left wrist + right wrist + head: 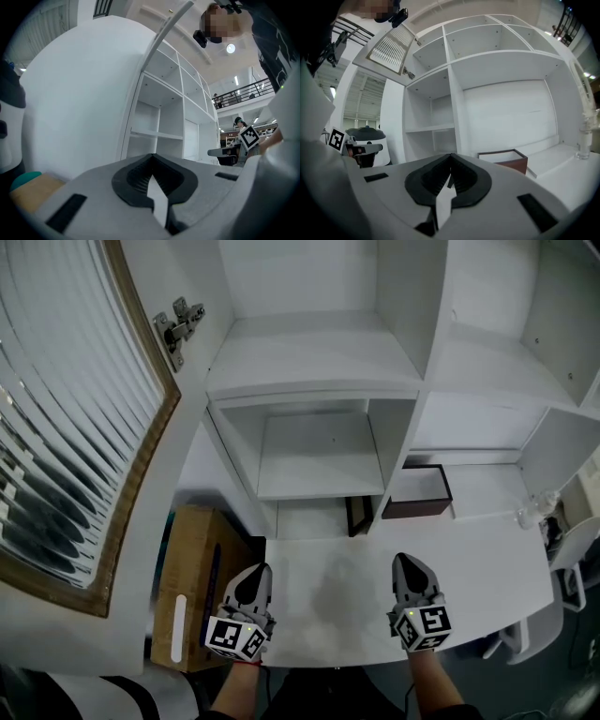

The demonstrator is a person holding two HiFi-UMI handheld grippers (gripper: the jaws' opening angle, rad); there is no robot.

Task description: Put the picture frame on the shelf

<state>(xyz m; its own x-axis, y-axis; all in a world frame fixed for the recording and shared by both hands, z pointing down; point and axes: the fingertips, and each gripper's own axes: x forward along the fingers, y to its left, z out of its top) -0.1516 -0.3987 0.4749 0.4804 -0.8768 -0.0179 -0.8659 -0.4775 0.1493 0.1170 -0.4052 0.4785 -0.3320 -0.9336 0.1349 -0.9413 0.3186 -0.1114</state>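
A dark brown picture frame (418,491) with a pale inside lies flat on the white table (328,596), at the foot of the white shelf unit (319,381). It also shows in the right gripper view (504,159). A thin dark panel (359,515) stands on edge beside the shelf divider. My left gripper (255,570) rests near the table's front edge, with its jaws together and nothing in them (151,158). My right gripper (407,563) sits to its right, well short of the frame, shut and empty (451,157).
An open cabinet door (75,427) with ribbed glass and a wooden border juts out at the left. A cardboard box (192,577) stands below it, beside the table. A clear glass vessel (534,512) stands at the table's right end. The shelf compartments hold nothing.
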